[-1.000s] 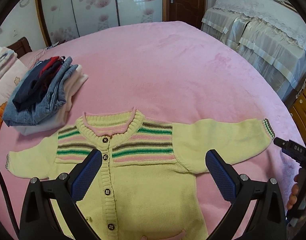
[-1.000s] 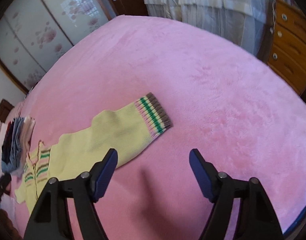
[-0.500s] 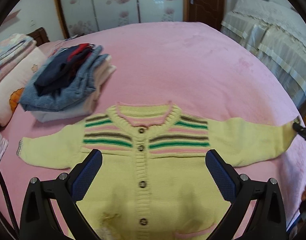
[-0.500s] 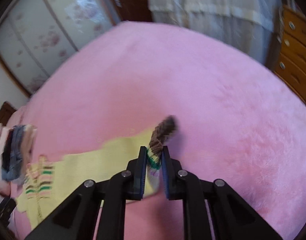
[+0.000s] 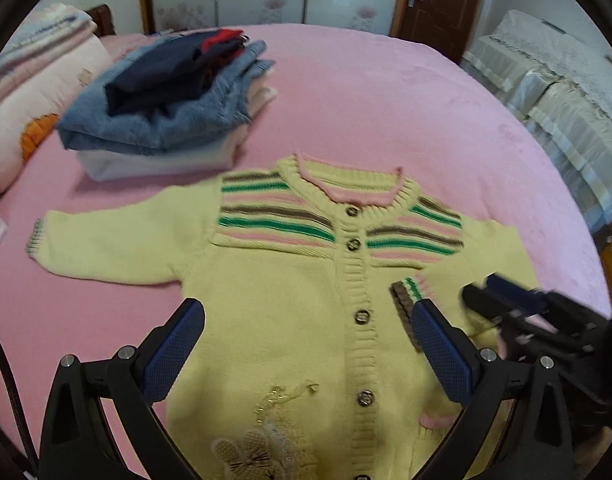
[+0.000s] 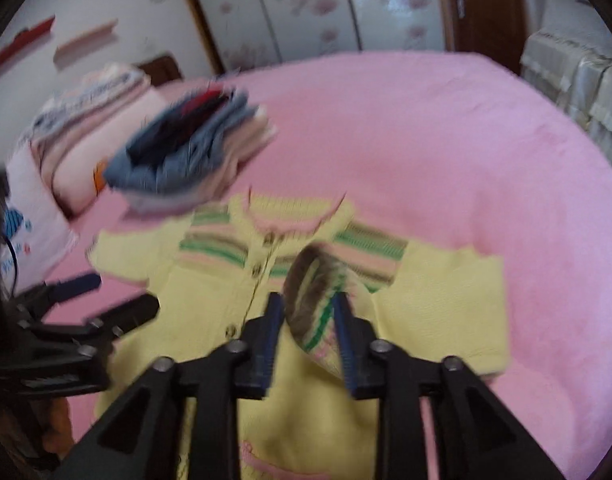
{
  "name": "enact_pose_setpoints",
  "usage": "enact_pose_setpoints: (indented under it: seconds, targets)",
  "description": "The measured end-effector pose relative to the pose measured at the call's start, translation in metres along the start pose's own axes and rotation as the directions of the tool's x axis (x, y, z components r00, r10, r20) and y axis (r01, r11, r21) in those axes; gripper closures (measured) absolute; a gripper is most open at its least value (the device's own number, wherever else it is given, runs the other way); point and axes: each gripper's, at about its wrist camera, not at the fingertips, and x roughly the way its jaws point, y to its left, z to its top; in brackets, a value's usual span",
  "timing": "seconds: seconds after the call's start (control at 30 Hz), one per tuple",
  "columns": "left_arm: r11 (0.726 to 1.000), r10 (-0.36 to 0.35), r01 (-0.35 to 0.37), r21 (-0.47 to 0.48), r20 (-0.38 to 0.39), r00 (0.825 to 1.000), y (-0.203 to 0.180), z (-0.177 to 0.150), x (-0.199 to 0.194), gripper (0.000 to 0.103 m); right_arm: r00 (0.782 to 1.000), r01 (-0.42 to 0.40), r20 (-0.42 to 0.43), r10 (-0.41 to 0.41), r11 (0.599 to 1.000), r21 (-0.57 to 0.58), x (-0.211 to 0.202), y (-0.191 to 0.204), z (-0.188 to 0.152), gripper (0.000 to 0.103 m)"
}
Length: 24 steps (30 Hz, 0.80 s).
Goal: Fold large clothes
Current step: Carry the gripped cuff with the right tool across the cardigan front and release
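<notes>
A yellow knit cardigan (image 5: 290, 304) with green, brown and pink stripes lies face up on the pink bed (image 5: 386, 104). Its left sleeve (image 5: 114, 244) lies stretched out. Its right sleeve is folded over the chest, with the striped cuff (image 5: 406, 300) beside the button band. My left gripper (image 5: 306, 348) is open and empty above the cardigan's lower front. My right gripper (image 6: 308, 320) has its jaws partly apart around the cuff (image 6: 314, 300), and it also shows in the left wrist view (image 5: 482, 296). The right wrist view is blurred.
A stack of folded clothes (image 5: 166, 108), denim on top, sits on the bed beyond the left sleeve. Pillows (image 5: 30, 92) lie at the far left. A covered sofa (image 5: 554, 92) stands to the right of the bed, a wardrobe and a door behind.
My right gripper carried the right cuff left, folding the sleeve over the chest, and its jaws have parted. My left gripper stayed open and shifted right.
</notes>
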Motion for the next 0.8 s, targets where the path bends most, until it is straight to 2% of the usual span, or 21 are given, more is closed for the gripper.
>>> enact_pose_setpoints:
  seconds: [0.07, 0.13, 0.17, 0.23, 0.27, 0.33, 0.37, 0.43, 0.5, 0.67, 0.8]
  targets:
    - [0.998, -0.056, 0.056, 0.012, -0.010, 0.998, 0.000, -0.002, 0.004, 0.004, 0.999, -0.033, -0.029, 0.034, 0.999, 0.037, 0.002, -0.007, -0.013, 0.066]
    - [0.991, -0.134, 0.135, 0.026, -0.029, 0.991, -0.004, -0.003, 0.011, 0.017, 0.998, -0.043, -0.035, 0.046, 0.996, 0.072, -0.002, -0.019, -0.019, 0.066]
    - [0.980, -0.197, 0.198, 0.020, -0.051, 0.979, -0.006, -0.002, 0.018, 0.021, 0.998, -0.043, -0.032, 0.045, 0.996, 0.082, -0.007, -0.023, -0.022, 0.066]
    - [0.954, -0.300, 0.299, -0.022, -0.089, 0.950, -0.009, -0.002, 0.030, 0.039, 0.999, -0.032, -0.028, 0.035, 0.994, 0.103, -0.016, -0.033, -0.033, 0.066]
    - [0.929, -0.369, 0.364, -0.062, -0.113, 0.922, -0.009, -0.002, 0.039, 0.044, 0.999, -0.029, -0.025, 0.032, 0.993, 0.115, -0.022, -0.039, -0.039, 0.066]
    - [0.895, -0.444, 0.428, -0.125, -0.150, 0.883, -0.013, -0.005, 0.055, 0.058, 1.000, -0.021, -0.018, 0.024, 0.990, 0.140, -0.033, -0.051, -0.050, 0.066]
    - [0.881, -0.471, 0.450, -0.147, -0.167, 0.866, -0.016, -0.008, 0.062, 0.061, 1.000, -0.020, -0.017, 0.023, 0.988, 0.152, -0.036, -0.054, -0.053, 0.066]
    - [0.858, -0.511, 0.483, -0.173, -0.197, 0.837, -0.023, -0.015, 0.073, 0.070, 1.000, -0.024, -0.011, 0.026, 0.982, 0.187, -0.040, -0.061, -0.063, 0.066]
    - [0.843, -0.536, 0.501, -0.196, -0.223, 0.814, -0.030, -0.021, 0.083, 0.070, 0.999, -0.031, -0.003, 0.033, 0.975, 0.219, -0.045, -0.069, -0.071, 0.066]
    - [0.830, -0.551, 0.487, -0.270, -0.271, 0.789, -0.041, -0.034, 0.111, 0.070, 0.999, -0.044, 0.008, 0.044, 0.964, 0.264, -0.046, -0.074, -0.084, 0.066]
    - [0.822, -0.559, 0.484, -0.300, -0.264, 0.786, -0.045, -0.037, 0.128, 0.070, 0.999, -0.053, 0.009, 0.053, 0.962, 0.270, -0.043, -0.075, -0.089, 0.066]
